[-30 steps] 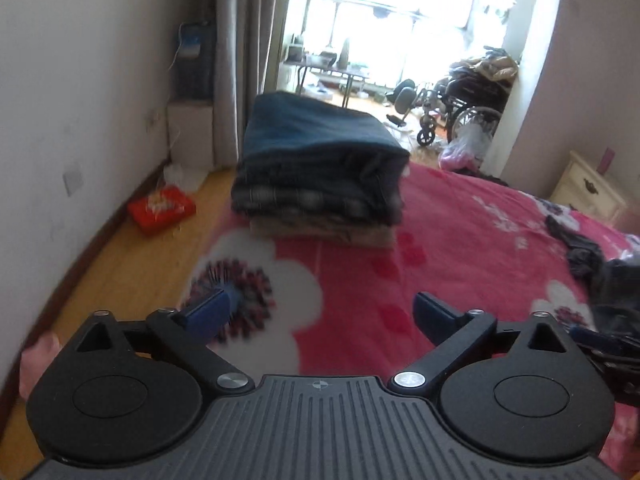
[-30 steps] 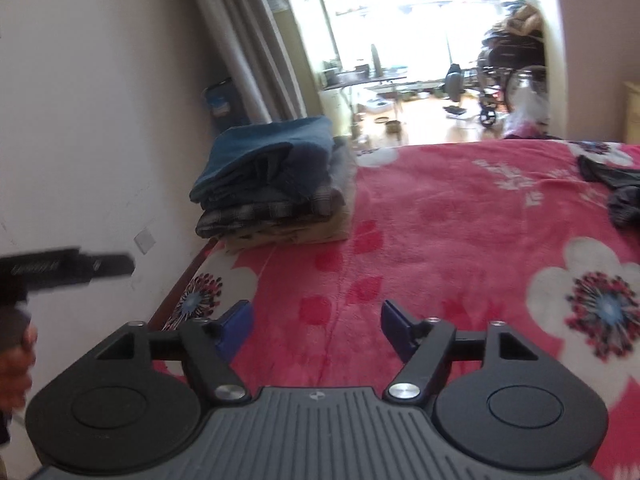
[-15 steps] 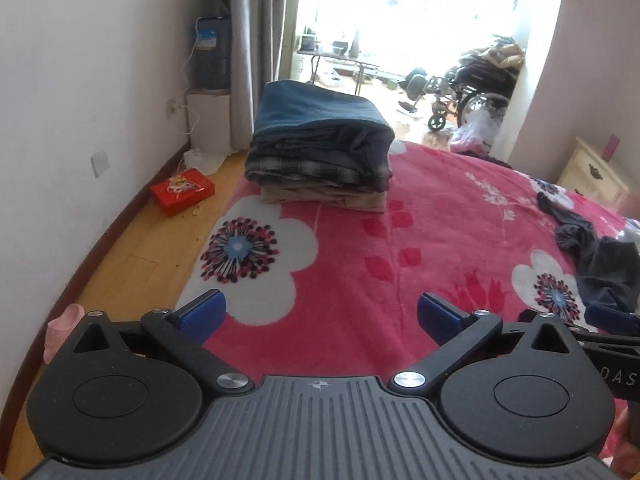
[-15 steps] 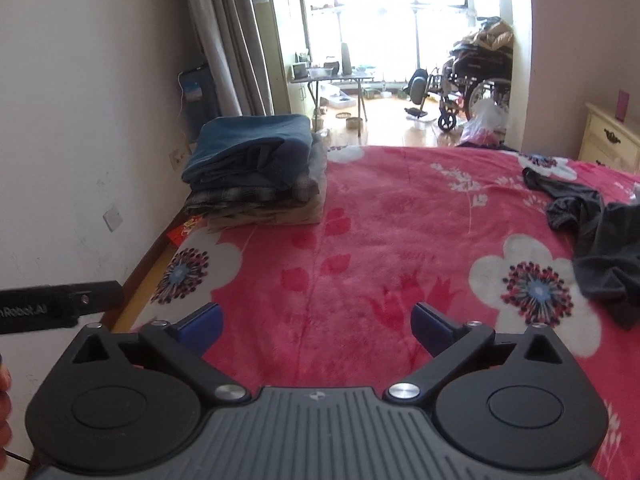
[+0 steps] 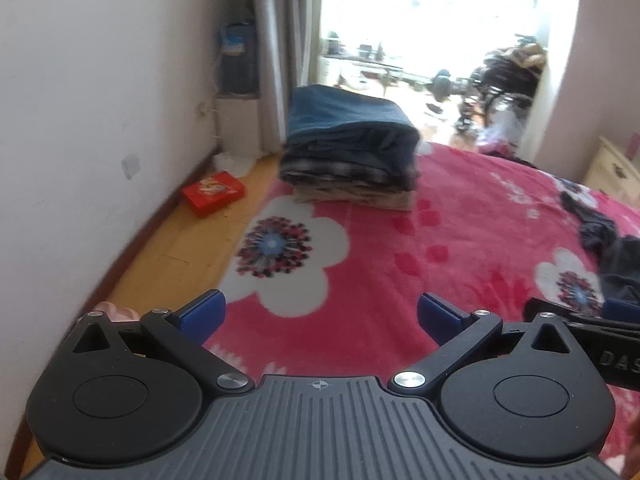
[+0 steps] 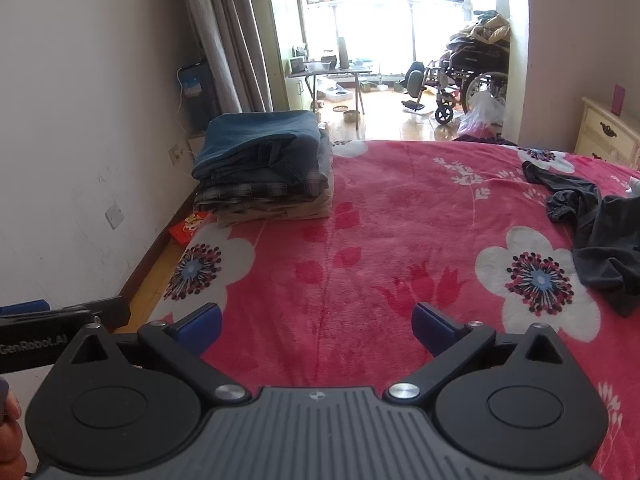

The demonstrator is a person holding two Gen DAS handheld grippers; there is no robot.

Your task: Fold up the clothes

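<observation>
Clothes are kept in two places on the red blanket [image 6: 360,208]: a folded stack [image 6: 264,172] at the far left corner, and a dark loose garment [image 6: 600,232] at the right. Both the left gripper [image 5: 320,316] and right gripper [image 6: 316,324] have been pulled back from the stack, and the right jaws have just been opened wide. Nothing is held, so the loose garment is likely wanted next
</observation>
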